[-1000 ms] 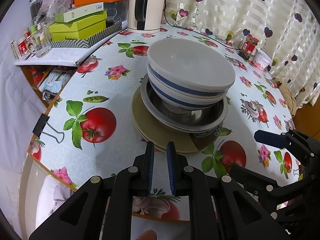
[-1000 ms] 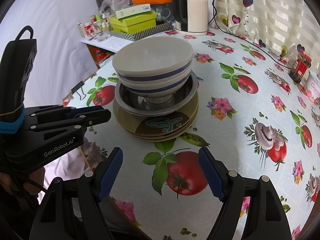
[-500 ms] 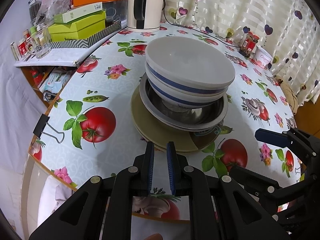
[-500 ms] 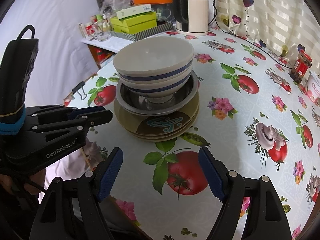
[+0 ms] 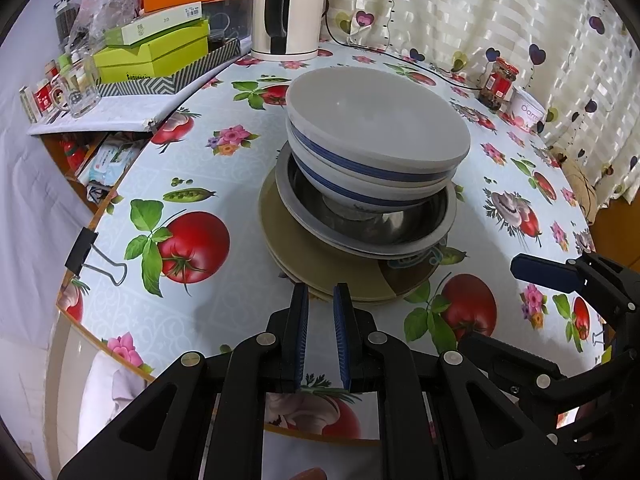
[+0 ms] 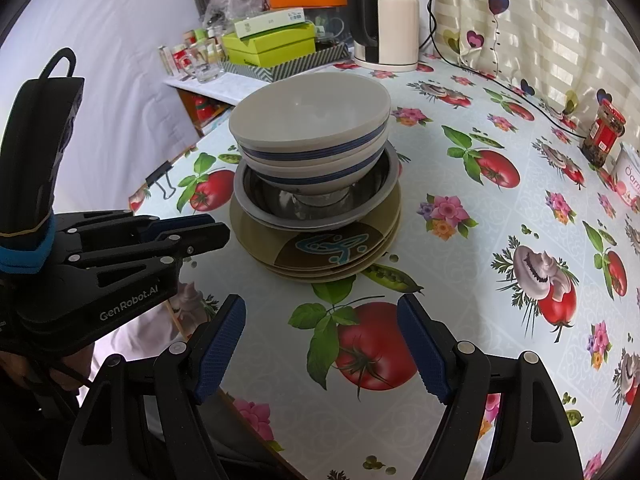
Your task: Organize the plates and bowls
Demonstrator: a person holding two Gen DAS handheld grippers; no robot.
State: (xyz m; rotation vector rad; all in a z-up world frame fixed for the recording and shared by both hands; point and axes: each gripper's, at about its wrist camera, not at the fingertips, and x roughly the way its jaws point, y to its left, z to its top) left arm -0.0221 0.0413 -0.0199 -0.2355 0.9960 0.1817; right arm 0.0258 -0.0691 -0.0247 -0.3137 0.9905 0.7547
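One stack of dishes stands near the middle of the counter [image 5: 192, 168], which wears a cloth printed with tomatoes, flowers and mushrooms. Top down it counts two white bowls with blue bands [image 5: 376, 140] [image 6: 312, 136] nested together, one steel bowl [image 5: 368, 216] [image 6: 316, 200] under them, and olive-brown plates [image 5: 332, 268] [image 6: 320, 252] at the bottom; the edges seen from the right wrist suggest three plates, though the exact count is hard to make out. The steel bowl's inside is mostly hidden by the white bowls, and the top plate's blue motif is half covered. From the stack, at 12 o'clock stands a white kettle [image 5: 288, 12] [image 6: 386, 20]; at 10 o'clock lie green boxes [image 5: 156, 52] in a striped tray; at 2 o'clock a red-lidded jar [image 5: 498, 84] [image 6: 604, 132] and a white tub [image 5: 528, 110], the tub cut off in the right view. A black binder clip [image 5: 90, 256] grips the counter's edge at 8 o'clock. The left hand-held gripper [image 5: 320, 294] [image 6: 208, 230] hovers just short of the plates at 6 o'clock, its blue pads nearly clenched with a narrow slit, grasping nothing. The right hand-held gripper [image 6: 320, 308] [image 5: 540, 272] is spread wide, released and empty, above a printed tomato near the stack's 5 o'clock side.
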